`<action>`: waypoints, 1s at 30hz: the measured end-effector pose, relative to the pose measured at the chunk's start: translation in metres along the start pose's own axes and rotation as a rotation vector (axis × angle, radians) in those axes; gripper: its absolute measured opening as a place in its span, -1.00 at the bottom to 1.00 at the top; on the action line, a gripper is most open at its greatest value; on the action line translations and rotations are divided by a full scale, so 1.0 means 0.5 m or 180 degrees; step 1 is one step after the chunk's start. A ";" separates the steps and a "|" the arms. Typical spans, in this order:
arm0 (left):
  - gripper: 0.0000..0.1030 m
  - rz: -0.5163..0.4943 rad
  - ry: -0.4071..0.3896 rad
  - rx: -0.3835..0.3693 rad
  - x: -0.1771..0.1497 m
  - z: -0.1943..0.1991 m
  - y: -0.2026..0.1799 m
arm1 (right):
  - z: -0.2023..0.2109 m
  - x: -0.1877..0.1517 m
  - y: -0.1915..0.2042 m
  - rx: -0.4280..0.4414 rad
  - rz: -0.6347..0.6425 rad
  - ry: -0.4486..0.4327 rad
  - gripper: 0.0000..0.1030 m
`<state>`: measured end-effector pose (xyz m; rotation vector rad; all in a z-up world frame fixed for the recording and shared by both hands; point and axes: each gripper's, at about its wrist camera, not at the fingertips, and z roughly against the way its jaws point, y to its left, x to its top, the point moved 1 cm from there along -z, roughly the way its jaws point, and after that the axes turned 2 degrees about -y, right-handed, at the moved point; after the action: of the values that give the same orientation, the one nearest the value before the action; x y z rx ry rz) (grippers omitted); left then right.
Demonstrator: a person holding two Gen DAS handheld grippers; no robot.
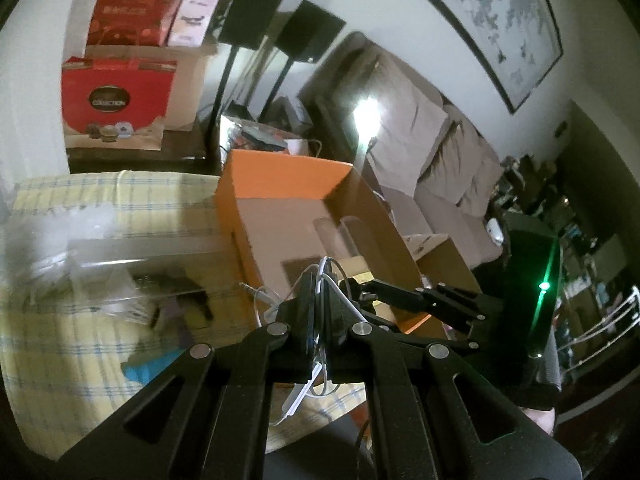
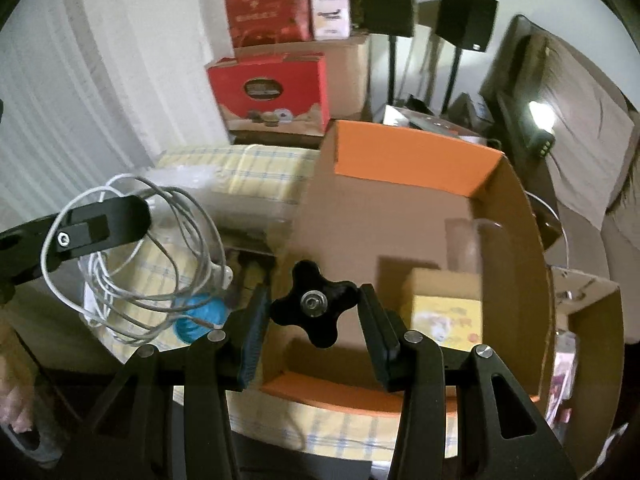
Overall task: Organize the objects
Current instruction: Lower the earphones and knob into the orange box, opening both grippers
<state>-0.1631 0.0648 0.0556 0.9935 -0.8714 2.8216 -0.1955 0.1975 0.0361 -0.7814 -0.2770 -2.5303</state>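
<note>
On the checked table [image 2: 256,168], the orange box [image 2: 412,160] already holds a yellow carton [image 2: 444,312] — left gripper [image 1: 320,300] fingers clamp the white cable [image 2: 132,256], right gripper [image 2: 314,320] fingers pinch a black knob [image 2: 314,304]; both not yet boxed.

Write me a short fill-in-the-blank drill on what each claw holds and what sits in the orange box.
1. The left claw is shut on a coiled white ____.
2. The right claw grips a black star-shaped ____.
3. Inside the orange box lies a small ____ carton beside a clear tube.
4. The box rests on a yellow ____ cloth.

Missing words: cable; knob; yellow; checked
</note>
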 end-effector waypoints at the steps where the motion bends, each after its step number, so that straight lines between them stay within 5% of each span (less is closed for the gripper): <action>1: -0.93 -0.0020 0.0019 0.0013 0.000 -0.008 -0.007 | 0.002 -0.004 -0.008 -0.0007 -0.0023 -0.0002 -0.12; 14: -0.93 -0.0271 0.0313 0.0370 -0.007 -0.133 -0.069 | -0.002 -0.046 -0.091 0.0052 -0.0239 0.0011 -0.12; 30: -0.93 -0.0538 0.0639 0.0931 -0.055 -0.232 -0.051 | -0.020 -0.076 -0.150 0.0181 -0.0423 0.0042 -0.12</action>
<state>-0.2023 0.1501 -0.0220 0.7455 -0.3447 2.8865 -0.2098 0.2738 0.0020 -0.7468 -0.4069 -2.6376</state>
